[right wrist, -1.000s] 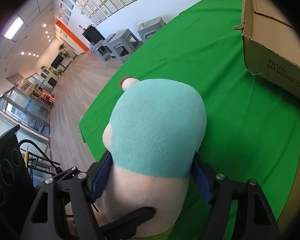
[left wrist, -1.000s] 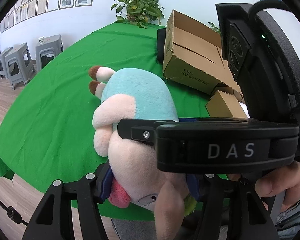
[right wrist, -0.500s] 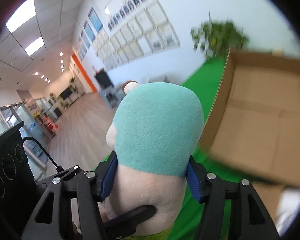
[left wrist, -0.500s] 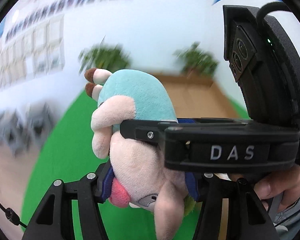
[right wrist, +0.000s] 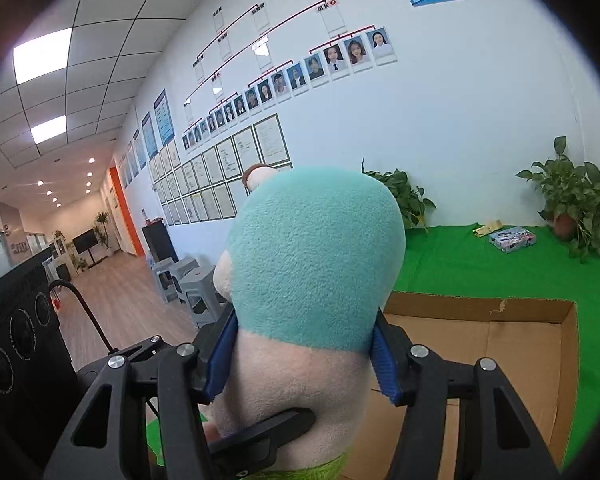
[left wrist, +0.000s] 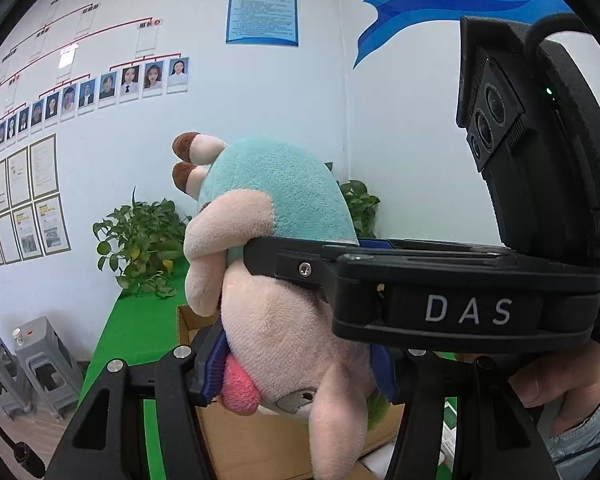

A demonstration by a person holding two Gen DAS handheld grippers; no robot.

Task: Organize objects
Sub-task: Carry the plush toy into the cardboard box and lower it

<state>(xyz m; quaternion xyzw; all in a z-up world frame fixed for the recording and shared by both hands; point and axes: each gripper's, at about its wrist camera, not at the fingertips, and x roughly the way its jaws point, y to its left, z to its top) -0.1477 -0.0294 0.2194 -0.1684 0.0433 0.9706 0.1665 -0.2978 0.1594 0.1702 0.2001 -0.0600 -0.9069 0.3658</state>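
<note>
A plush toy (right wrist: 312, 280), pale pink below and teal above, is gripped by both handheld claws at once and held in the air above an open cardboard box (right wrist: 500, 344). The left gripper (left wrist: 300, 368) pinches the toy's pink head between its blue pads (left wrist: 216, 360), with the face and a pink tongue turned downward. The right gripper (right wrist: 300, 360) pinches the toy's body, its blue pads (right wrist: 384, 368) pressed into the plush where pink meets teal. In the left wrist view, the right gripper crosses in front of the toy as a black bar marked DAS, and part of a hand (left wrist: 568, 376) shows behind it.

The step in hand looks like carrying the toy over the box. The next move likely calls for lowering it into the box, then spreading both claws together so neither drags the toy back out.

Beyond the box, a green cloth (right wrist: 460, 264) covers the table. Farther along it lie a small printed carton (right wrist: 513, 239) and, at the far wall, potted plants (right wrist: 572, 200). Left of the box, grey stools (right wrist: 188, 280) stand on the floor.

The toy blocks most of the box's interior, so its contents cannot be seen. The toy's face is cut off and hard to read, and the near rim of the box is hidden behind both grippers.
</note>
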